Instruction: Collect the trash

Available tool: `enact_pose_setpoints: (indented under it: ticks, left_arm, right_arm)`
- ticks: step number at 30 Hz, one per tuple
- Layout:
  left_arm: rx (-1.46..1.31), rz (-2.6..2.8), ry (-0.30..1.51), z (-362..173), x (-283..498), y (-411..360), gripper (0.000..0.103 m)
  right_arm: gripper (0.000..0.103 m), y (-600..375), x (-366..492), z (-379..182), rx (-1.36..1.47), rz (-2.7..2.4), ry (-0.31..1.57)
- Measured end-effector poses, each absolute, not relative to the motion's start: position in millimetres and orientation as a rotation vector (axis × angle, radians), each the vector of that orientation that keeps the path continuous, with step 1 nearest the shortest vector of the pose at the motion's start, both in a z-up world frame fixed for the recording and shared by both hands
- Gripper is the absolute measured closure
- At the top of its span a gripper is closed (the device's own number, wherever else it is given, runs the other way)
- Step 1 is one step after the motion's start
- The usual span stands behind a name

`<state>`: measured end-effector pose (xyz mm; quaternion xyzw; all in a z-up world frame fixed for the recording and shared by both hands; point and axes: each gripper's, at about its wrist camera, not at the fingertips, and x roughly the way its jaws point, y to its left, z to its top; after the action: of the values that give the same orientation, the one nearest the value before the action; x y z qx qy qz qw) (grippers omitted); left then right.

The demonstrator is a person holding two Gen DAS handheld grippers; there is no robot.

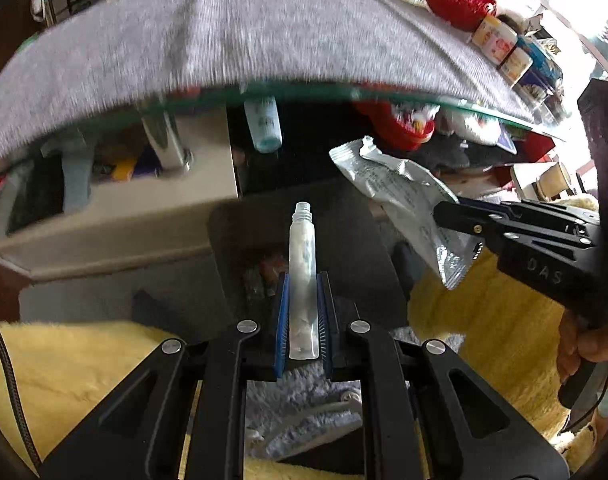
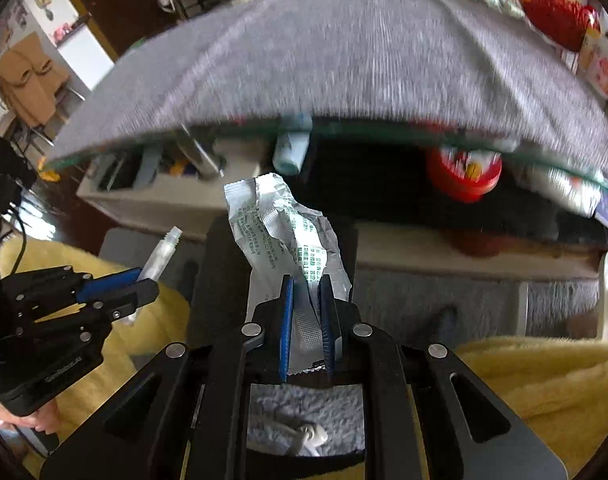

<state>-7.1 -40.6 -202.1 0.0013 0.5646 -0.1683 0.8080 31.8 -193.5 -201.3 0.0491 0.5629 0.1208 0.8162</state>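
Daylit, fisheye, heavy motion blur up top.
Daylight enters from a window [image 1: 579,4] at upper right of the left view, blown out to white glare there. The grey mat [image 1: 232,40] is smeared with streaky motion blur in both views; shelf clutter under the glass edge [image 1: 343,94] is soft too. Near things stay sharp: the tube [image 1: 302,280], the wrapper [image 2: 288,240] with readable print and small glints on its foil. Under the table it is dim, nearly black. Strong barrel distortion bends the table edge into an arc; corners vignette to black. The yellow blanket [image 2: 543,380] is evenly lit, colours saturated.
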Motion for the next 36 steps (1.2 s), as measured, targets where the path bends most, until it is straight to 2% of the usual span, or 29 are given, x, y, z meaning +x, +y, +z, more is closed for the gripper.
enact_pose_setpoints:
  ticks: [7, 15, 23, 24, 26, 28, 31, 32, 34, 35, 36]
  left_arm:
    - [-0.021, -0.37, 1.28, -236.0, -6.0, -44.0, 0.091]
    - [-0.033, -0.38, 1.338, -255.8, 3.5, -46.8, 0.09]
    - [-0.078, -0.387, 1.381, -269.8, 14.6, -45.1, 0.09]
    - [-0.076, -0.385, 1.385, -270.5, 15.9, -44.7, 0.088]
    - [-0.076, -0.383, 1.388, -271.0, 18.1, -43.4, 0.081]
    - [-0.068, -0.372, 1.386, -271.5, 19.3, -41.9, 0.076]
    - [-0.062, -0.358, 1.382, -270.6, 20.5, -39.2, 0.067]
    - [-0.059, -0.353, 1.378, -269.5, 20.7, -38.2, 0.06]
    - [-0.053, -0.336, 1.356, -264.1, 20.7, -35.2, 0.047]
    - [-0.055, -0.331, 1.346, -261.5, 20.6, -33.1, 0.034]
    - [-0.059, -0.318, 1.323, -255.0, 21.0, -29.2, 0.027]
  right_arm:
    - [0.089, -188.1, 35.1, -237.5, 0.108, 0.252, 1.28]
    - [0.088, -180.8, 43.2, -253.9, 0.126, 0.268, 1.326]
    - [0.084, -176.8, 53.5, -264.7, 0.145, 0.277, 1.364]
    - [0.082, -176.9, 55.2, -266.0, 0.151, 0.278, 1.368]
    - [0.076, -177.3, 57.9, -267.7, 0.16, 0.27, 1.372]
    - [0.055, -179.1, 59.2, -266.8, 0.161, 0.261, 1.364]
    - [0.045, -182.6, 61.5, -263.8, 0.157, 0.242, 1.351]
    - [0.041, -184.0, 62.2, -262.5, 0.157, 0.235, 1.345]
    - [0.025, -189.7, 63.0, -255.7, 0.144, 0.194, 1.315]
    - [0.021, -192.7, 63.4, -251.6, 0.141, 0.177, 1.298]
    - [0.015, -195.5, 63.7, -248.7, 0.143, 0.167, 1.286]
